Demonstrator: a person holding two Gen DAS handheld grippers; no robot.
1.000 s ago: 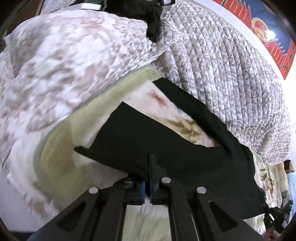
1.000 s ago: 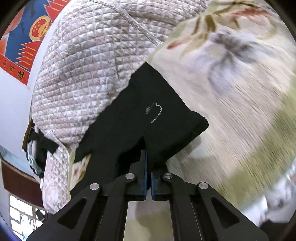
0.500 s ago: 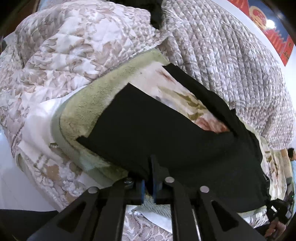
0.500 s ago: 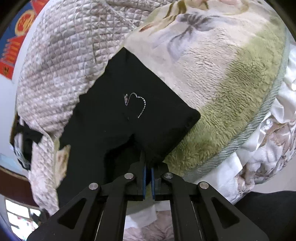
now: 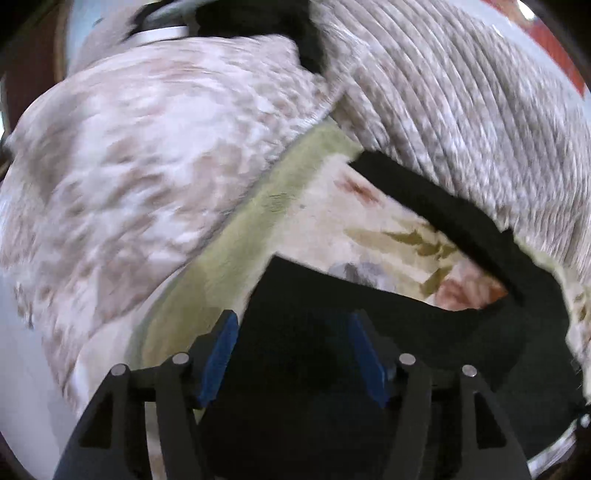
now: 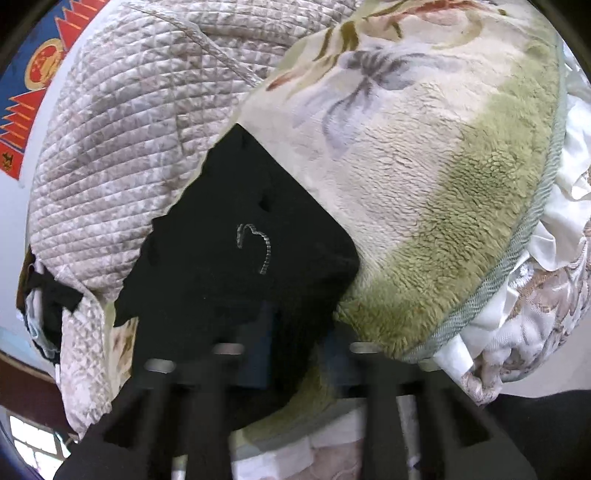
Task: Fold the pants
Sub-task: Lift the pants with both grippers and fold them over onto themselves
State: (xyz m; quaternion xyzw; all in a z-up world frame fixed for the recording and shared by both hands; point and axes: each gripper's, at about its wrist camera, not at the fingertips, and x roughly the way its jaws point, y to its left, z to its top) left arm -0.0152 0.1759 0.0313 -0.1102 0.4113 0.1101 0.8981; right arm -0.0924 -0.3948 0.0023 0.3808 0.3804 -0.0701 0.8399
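The black pants [image 5: 332, 314] lie spread on a floral fleece blanket [image 5: 258, 206], with one leg running up toward the right. My left gripper [image 5: 293, 354] hovers over the near leg. Its jaws are opening and stand wide, and its blue pads [image 5: 218, 358] are clear of the cloth under them. In the right wrist view the waist end of the pants [image 6: 229, 266] shows a small silver emblem [image 6: 255, 247]. My right gripper [image 6: 295, 354] is blurred. Its jaws are opening, with the pants' edge loose in the gap.
The blanket's green border [image 6: 461, 229] ends at the bed's edge, where white sheets [image 6: 517, 295] hang. A quilted grey cover [image 5: 461, 110] is heaped behind the pants, and a pale floral quilt [image 5: 129, 166] lies to the left. Another dark garment [image 5: 280, 22] lies at the back. A dark sleeve [image 6: 535, 424] shows at lower right.
Both grippers were shut on the pants' edge and now stand with their jaws apart, the left much wider. The cloth has settled on the blanket. The left view has shifted over the pants.
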